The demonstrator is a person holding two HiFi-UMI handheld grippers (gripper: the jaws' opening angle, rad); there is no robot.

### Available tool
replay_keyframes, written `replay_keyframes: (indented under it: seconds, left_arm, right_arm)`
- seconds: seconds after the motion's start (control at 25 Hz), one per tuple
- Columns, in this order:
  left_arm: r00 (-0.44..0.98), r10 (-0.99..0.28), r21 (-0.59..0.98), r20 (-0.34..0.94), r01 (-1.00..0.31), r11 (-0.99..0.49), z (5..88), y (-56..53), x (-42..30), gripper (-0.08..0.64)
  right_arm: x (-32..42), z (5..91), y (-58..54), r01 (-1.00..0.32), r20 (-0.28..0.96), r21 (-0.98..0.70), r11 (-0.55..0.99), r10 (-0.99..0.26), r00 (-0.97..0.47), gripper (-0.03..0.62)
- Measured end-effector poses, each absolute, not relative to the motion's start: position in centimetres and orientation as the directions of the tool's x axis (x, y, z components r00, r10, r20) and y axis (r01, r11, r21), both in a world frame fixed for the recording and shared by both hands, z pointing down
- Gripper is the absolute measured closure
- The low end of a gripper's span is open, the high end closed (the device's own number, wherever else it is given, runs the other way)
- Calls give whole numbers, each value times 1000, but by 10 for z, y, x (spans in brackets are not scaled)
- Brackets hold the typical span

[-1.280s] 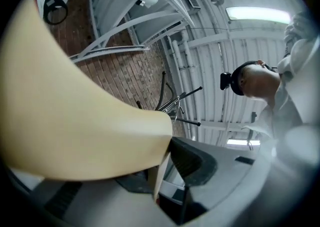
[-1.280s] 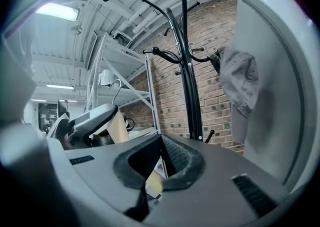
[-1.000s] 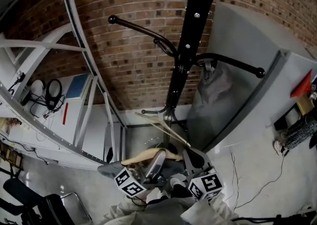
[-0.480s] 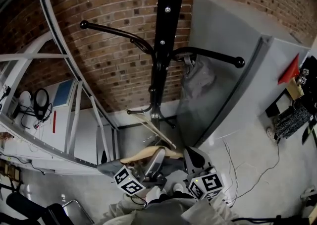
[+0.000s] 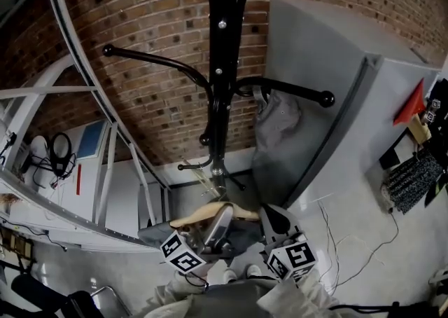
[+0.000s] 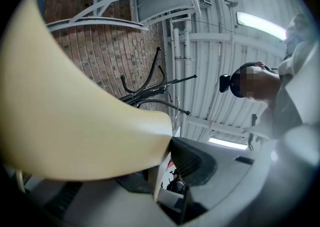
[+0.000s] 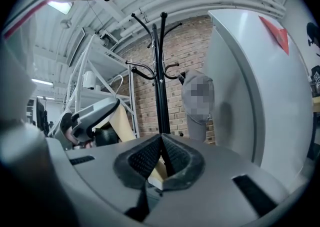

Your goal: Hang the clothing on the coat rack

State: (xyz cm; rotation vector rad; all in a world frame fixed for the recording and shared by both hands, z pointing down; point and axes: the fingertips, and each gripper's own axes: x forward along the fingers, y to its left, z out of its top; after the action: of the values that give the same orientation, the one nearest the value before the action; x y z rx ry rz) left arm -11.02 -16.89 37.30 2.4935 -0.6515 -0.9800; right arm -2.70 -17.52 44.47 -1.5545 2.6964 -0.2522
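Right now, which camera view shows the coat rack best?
The right gripper view: the coat rack stands upright, nearly whole, only its foot hidden. The head view shows its pole and lower arms large, but crops the top. The left gripper view catches a few small arms behind the wooden hanger.

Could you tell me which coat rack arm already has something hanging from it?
The arm reaching right in the head view holds a grey garment; the long left one is bare.
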Motion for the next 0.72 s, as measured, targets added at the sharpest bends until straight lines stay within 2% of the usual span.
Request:
replay_keyframes:
  seconds: [0.72]
  left_arm:
    - [609, -522, 398, -598, -340, -852, 316, -216, -115, 453]
  right_arm:
    - [-26, 396, -227, -827, -72, -93, 555, -832, -550, 568]
